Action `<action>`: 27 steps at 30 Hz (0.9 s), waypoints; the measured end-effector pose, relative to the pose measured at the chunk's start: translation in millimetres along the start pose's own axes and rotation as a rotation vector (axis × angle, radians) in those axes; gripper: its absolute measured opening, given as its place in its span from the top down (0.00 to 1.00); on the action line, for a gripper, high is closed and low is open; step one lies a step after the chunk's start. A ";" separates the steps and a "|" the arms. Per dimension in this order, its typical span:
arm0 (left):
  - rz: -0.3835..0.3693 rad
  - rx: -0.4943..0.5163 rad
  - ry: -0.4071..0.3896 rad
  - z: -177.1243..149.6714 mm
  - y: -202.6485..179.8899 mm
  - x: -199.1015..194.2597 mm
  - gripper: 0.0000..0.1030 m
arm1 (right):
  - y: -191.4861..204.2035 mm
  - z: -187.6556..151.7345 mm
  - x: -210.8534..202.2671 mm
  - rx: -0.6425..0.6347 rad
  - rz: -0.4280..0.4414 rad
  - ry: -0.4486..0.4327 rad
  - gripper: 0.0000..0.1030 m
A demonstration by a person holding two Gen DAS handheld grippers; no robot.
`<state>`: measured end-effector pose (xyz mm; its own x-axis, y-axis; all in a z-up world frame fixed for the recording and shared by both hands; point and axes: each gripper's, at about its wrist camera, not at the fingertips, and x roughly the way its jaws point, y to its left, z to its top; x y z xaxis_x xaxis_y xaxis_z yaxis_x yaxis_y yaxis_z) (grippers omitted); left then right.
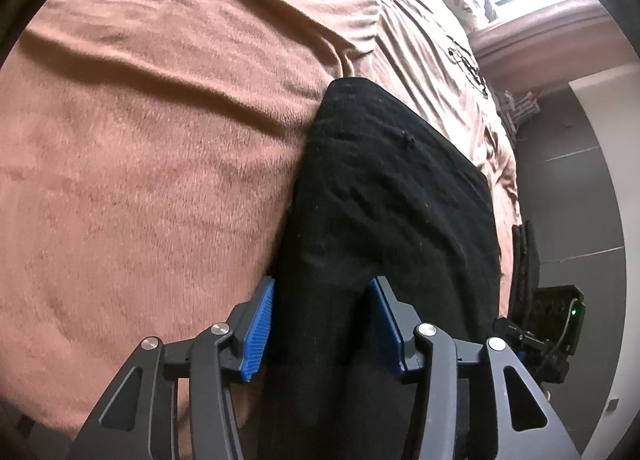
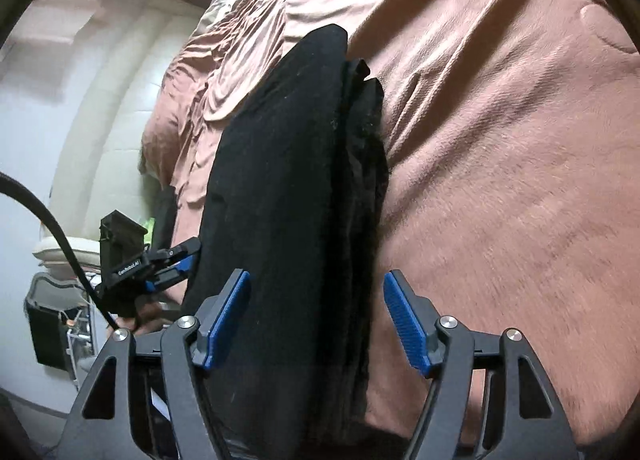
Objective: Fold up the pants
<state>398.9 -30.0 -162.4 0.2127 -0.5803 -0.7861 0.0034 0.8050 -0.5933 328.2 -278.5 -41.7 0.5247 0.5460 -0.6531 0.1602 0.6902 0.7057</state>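
Two grippers worked folded black pants point(image 1: 384, 196) on brown blanket point(image 1: 140, 140), pants running from lower centre to upper centre in both views. Left gripper point(image 1: 322, 300): blue pads apart, straddling near pants edge, not pinching. Right gripper point(image 2: 316, 300): pads spread wider, stacked layers between, no grip.

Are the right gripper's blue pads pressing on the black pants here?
Apart. In the right wrist view the right gripper stands open around the black pants: brown blanket shows between the right-hand pad and the cloth.
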 end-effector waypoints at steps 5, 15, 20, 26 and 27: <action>0.006 -0.003 -0.005 12.6 1.7 3.0 0.51 | -18.5 14.0 19.2 0.031 0.048 0.033 0.35; -0.031 -0.024 0.007 32.9 4.5 21.8 0.51 | -43.5 34.0 31.6 0.039 0.149 0.028 0.35; -0.069 -0.033 0.006 40.3 6.3 26.7 0.51 | -49.6 39.0 35.7 0.023 0.175 0.027 0.42; -0.101 -0.044 -0.001 40.4 10.2 27.4 0.51 | -54.9 45.1 45.0 0.023 0.195 0.053 0.47; -0.107 -0.043 -0.002 38.8 10.2 26.5 0.51 | -56.5 43.5 43.7 0.017 0.195 0.055 0.47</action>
<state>442.5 -32.4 -182.6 0.2149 -0.6628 -0.7174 -0.0156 0.7321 -0.6810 378.5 -314.3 -98.1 0.5012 0.6936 -0.5175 0.0745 0.5612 0.8243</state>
